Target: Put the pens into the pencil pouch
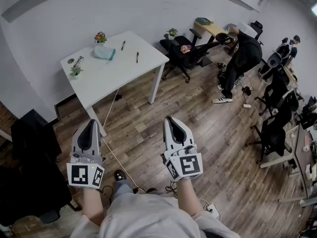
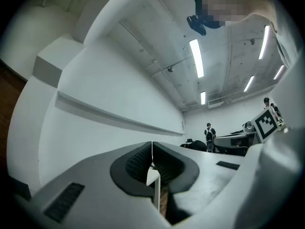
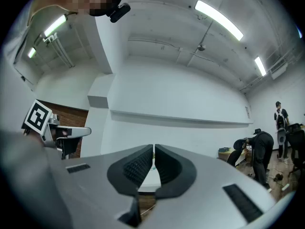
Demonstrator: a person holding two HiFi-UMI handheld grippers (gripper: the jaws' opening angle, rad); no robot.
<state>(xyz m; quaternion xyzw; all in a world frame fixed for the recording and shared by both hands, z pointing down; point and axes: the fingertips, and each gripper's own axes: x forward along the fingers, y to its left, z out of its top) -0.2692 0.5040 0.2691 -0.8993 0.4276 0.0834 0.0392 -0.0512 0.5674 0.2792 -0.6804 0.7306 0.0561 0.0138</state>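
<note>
Both tongs are shut and empty. Your left gripper [image 1: 91, 123], grey plastic with a black-and-white marker cube at its rear, has its ribbed black pads [image 2: 136, 162] pressed together at the tips in the left gripper view, with nothing between them. Your right gripper [image 1: 170, 119], of the same grey build, shows its jaws drawn in to a hairline slit in the right gripper view, also holding nothing. In the head view you hold the two side by side, pointing forward above the brown wooden plank floor [image 1: 208, 133], well apart from the work.

The task's things all lie on the white rectangular table [image 1: 106, 78] by the white wall ahead of you. The pale teal soft pencil pouch [image 1: 105, 52] lies near the table's back edge, just in front of a small potted flowering plant [image 1: 100, 36]. Two slim dark pens lie on the bare tabletop to the pouch's right. One pen [image 1: 123, 45] is near the back edge. The other pen [image 1: 137, 57] lies nearer the table's right edge, apart from the first and from the pouch. A small green potted plant [image 1: 75, 71] stands at the table's left end.

Off to your right, a person in dark clothes [image 1: 242, 56] bends over near black office chairs [image 1: 183, 53].
</note>
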